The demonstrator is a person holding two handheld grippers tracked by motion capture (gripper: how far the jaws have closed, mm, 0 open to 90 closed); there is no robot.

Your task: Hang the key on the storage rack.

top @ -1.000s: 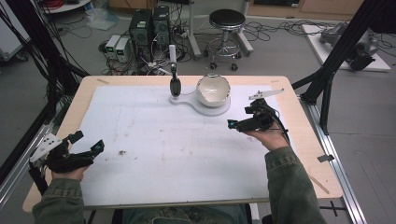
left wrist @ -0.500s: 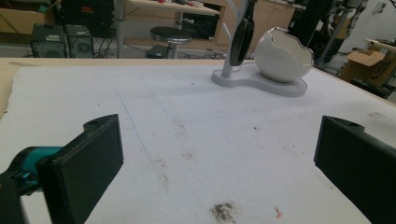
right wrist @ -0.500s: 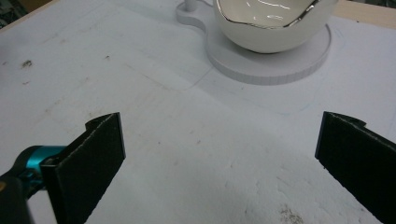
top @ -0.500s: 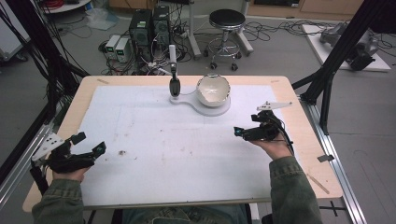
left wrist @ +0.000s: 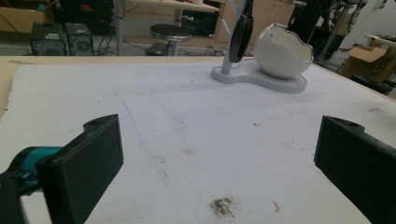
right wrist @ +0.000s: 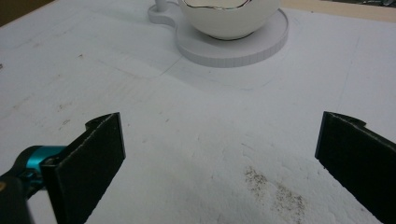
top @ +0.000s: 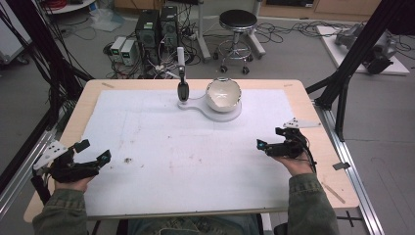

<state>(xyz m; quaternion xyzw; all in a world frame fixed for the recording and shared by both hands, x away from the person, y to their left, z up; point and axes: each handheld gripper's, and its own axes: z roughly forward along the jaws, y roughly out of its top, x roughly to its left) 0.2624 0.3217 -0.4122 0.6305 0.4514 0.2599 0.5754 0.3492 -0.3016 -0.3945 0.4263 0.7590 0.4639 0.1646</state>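
You have two tools on the table [top: 313, 105], one in each hand. Your left tool [top: 93, 152] rests with its jaws spread wide and nothing between them; your right tool [top: 270, 138] is just as wide and just as empty. Ahead of both there is one white bowl [top: 223, 94] shaped like a cracked eggshell, sitting on one flat white stand [top: 230, 114], and one dark-handled utensil [top: 182, 90] standing upright in the stand's small end, just beside the bowl. All three lie well apart from either tool: far ahead and to the right of your left tool, ahead and slightly left of your right tool.

Since a second ago your right tool has drawn back from the stand toward you and out to the table's right edge. Your left tool has barely shifted.

One white mat [top: 147, 127] covers the table, with one dark crumb spot [top: 128, 159] just ahead of your left tool. Nothing blocks either tool's way to the bowl.
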